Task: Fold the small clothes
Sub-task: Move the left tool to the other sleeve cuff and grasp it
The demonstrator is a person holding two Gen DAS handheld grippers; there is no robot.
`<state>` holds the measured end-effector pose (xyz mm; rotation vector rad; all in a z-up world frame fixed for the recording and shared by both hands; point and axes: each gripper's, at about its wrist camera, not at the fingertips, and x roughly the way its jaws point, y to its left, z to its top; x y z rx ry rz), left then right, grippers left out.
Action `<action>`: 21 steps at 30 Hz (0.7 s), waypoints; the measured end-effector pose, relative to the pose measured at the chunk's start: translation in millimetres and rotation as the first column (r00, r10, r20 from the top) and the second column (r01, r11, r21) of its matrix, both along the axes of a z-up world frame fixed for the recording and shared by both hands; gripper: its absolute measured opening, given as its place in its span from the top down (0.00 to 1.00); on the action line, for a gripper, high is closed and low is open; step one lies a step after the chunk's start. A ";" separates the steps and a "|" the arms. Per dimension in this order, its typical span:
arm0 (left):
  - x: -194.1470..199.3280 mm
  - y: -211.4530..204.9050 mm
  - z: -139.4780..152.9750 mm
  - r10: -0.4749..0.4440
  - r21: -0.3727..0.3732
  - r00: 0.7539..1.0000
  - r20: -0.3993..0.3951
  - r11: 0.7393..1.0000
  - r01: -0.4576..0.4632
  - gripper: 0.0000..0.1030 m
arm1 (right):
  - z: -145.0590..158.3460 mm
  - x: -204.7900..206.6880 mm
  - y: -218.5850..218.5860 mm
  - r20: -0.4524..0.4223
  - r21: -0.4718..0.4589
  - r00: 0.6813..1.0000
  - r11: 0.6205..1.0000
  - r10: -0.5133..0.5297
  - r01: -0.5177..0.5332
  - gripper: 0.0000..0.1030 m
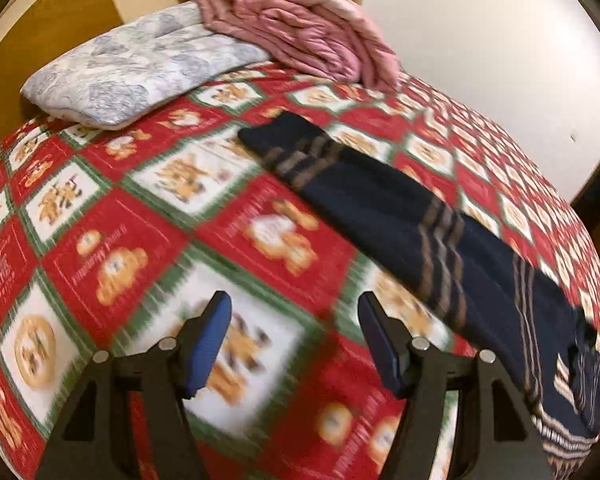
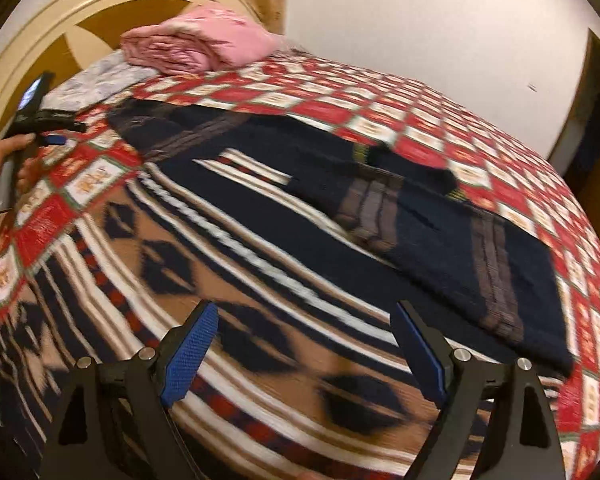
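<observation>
Sweater (image 2: 340,232) lies lengthwise under the right gripper (image 2: 304,344) — nearer than the left gripper (image 1: 296,340); both gape, empty.

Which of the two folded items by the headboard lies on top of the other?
The pink blanket lies on top, its edge overlapping the pale grey floral pillow, which rests flat on the red checked bedspread underneath.

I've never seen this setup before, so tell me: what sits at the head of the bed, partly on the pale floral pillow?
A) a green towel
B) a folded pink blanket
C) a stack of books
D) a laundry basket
B: a folded pink blanket lies at the head of the bed, overlapping one end of the floral pillow.
</observation>
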<state>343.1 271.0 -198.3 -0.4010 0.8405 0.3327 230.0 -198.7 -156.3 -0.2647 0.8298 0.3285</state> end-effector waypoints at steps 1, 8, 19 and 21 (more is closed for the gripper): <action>2.6 5.2 1.3 0.005 0.007 1.000 0.000 1.000 -0.005 0.34 | -0.3 1.1 9.4 0.009 0.013 1.000 1.000 0.005 -0.005 0.14; 41.9 40.9 3.6 0.060 -0.023 0.998 0.017 0.998 -0.059 0.38 | -1.8 10.2 34.0 0.018 0.068 1.000 0.998 -0.001 -0.001 0.14; 99.1 79.0 -10.1 0.167 -0.166 0.985 0.037 0.973 -0.158 0.43 | -12.5 6.4 43.9 0.048 0.035 0.999 0.999 0.002 -0.004 0.14; 102.7 82.8 -11.1 0.183 -0.187 0.981 0.060 0.968 -0.169 0.43 | -9.9 4.4 44.6 0.068 0.032 0.998 0.999 0.007 -0.009 0.14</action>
